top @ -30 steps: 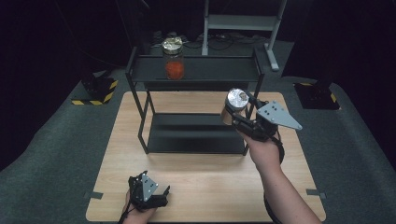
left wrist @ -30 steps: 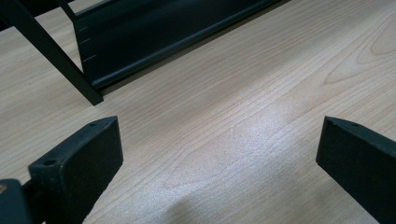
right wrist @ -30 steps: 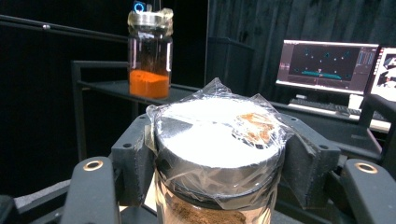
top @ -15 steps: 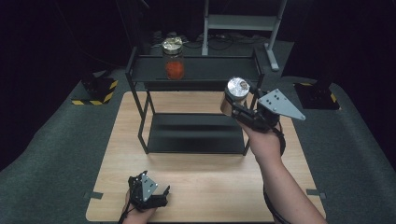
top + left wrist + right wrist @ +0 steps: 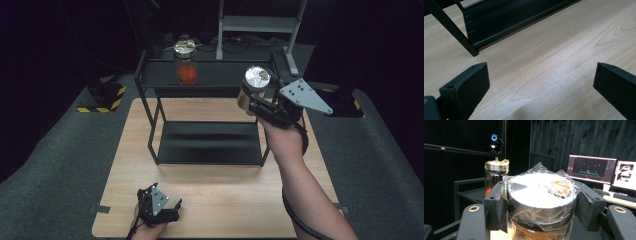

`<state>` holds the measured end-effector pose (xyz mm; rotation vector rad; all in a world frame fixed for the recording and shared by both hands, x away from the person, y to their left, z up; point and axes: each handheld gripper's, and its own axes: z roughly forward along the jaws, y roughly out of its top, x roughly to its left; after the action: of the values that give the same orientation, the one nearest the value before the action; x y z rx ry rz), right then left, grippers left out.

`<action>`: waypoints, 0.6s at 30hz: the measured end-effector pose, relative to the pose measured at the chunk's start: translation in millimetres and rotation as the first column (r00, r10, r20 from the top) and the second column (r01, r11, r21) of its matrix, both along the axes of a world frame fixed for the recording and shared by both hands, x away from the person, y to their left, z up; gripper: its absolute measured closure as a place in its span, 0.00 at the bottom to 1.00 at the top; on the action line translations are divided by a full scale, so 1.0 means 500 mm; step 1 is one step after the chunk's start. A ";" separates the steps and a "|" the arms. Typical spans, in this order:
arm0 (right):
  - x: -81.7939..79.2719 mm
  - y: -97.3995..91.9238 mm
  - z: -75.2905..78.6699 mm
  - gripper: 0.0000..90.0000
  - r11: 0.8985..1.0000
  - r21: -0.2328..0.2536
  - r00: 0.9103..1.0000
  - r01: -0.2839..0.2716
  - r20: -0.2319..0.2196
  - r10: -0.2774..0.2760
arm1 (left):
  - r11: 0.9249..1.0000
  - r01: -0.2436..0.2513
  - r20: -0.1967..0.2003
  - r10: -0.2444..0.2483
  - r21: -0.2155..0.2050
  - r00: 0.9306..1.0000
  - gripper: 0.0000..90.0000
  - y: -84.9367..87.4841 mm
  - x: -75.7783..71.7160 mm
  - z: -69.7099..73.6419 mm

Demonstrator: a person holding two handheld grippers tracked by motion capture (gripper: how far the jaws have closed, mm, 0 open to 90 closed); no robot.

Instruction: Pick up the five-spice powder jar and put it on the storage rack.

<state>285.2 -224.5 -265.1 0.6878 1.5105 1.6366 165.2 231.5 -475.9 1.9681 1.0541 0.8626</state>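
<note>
We see a glass jar of brown powder point(image 5: 540, 202), its silver lid wrapped in clear film, held upright in the air between the jaws of the right gripper point(image 5: 260, 102), near the right end of the black shelf rack point(image 5: 210, 80). A second jar point(image 5: 186, 63), holding something orange-red, stands upright on the rack's top shelf, well apart.

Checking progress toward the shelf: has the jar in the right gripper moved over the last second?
Yes. The brown-filled jar in the right gripper has risen and moved forward, closer to the black shelf rack's top tier.
</note>
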 end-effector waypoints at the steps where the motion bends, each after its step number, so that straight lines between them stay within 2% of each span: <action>1: 0.001 0.001 0.002 0.38 1.000 0.000 1.000 0.000 0.001 0.000 | 1.000 0.000 0.000 0.000 0.000 1.000 0.01 0.000 0.000 0.000; 10: 0.014 0.014 0.025 0.38 1.000 0.000 1.000 0.006 0.002 -0.006 | 1.000 0.002 0.001 -0.002 0.000 1.000 0.01 0.000 0.000 0.000; 18: 0.037 0.038 0.038 0.38 1.000 -0.021 1.000 0.015 -0.009 -0.016 | 1.000 0.000 0.000 0.000 -0.007 1.000 0.01 0.003 -0.001 -0.001</action>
<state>303.7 -205.6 -246.1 0.6948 1.5231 1.6059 164.7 233.0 -476.1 1.9622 1.0554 0.8575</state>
